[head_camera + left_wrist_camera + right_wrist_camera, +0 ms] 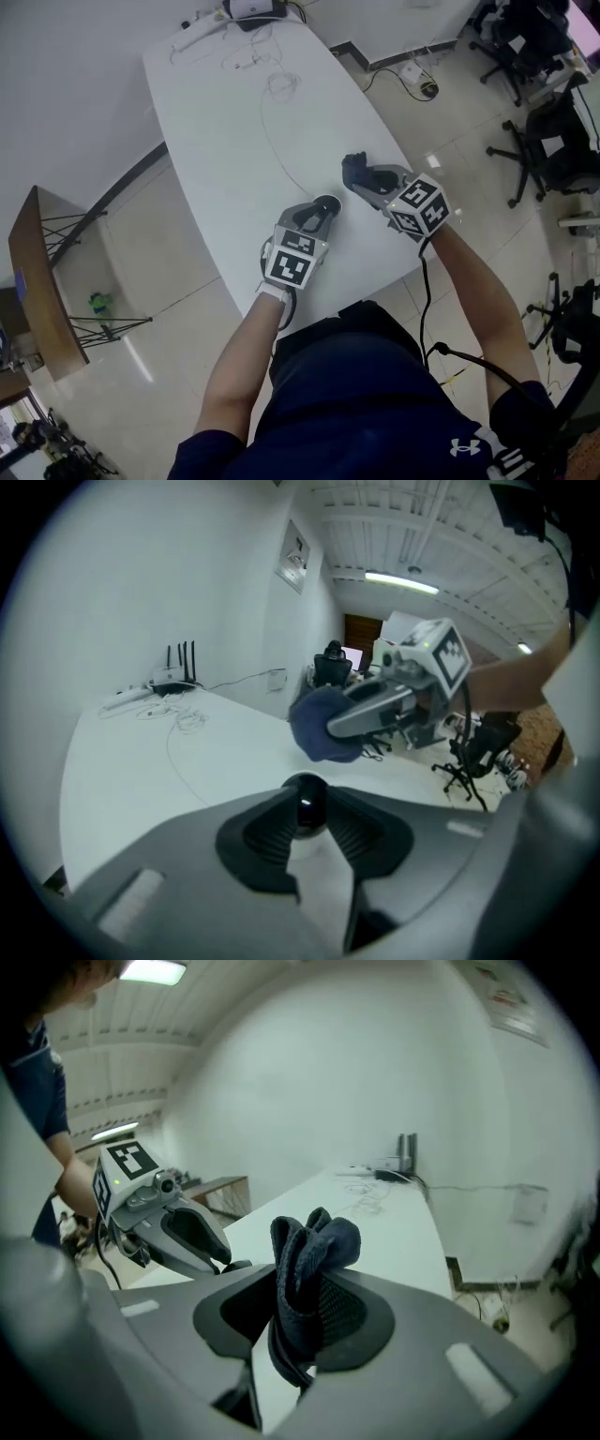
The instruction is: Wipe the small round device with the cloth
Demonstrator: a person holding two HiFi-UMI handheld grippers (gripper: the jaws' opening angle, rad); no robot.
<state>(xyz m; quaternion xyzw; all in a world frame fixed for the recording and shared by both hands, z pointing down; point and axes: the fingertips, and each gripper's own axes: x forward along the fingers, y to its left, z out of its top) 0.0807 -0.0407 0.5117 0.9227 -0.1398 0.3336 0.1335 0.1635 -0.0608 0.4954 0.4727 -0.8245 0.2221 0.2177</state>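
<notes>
Left gripper (319, 212), head view: low at near edge of table (225, 122), tips at device (328, 201), a small dark round body resting on the white top. Right gripper (364, 180) just beside and a little further in, tips carrying dark cloth (352, 169), near device but apart from it. Thin cable (272, 141) looping over far half of table, well apart from both.

Left gripper view: jaws narrowly parted, device between far ends of ribbed pads (269, 834), apparently pinched at both flanks. Glossy black dome showing above pads, with a bright highlight. Cloth-bearing gripper beyond and higher, not touching device.

Right gripper view: jaws pressed together on cloth, a folded blue wad standing proud of the tips, a loose tail hanging below between them. Other gripper at left of view, low on table.

Handling, as judged from these views. Device: likely light, rigid and smooth-skinned, hence apt to skid on the bare top or to squirt from the pads if pinched high on the curve. Best hold low on opposite flanks, at widest girth, weight left on table and dome left free for wiping. Moderate pinch only, glossy face possibly prone to scratching. Cloth: soft, limp, without shape of its own; best held by the bunch close behind the wad, keeping hard tips off the dome.
</notes>
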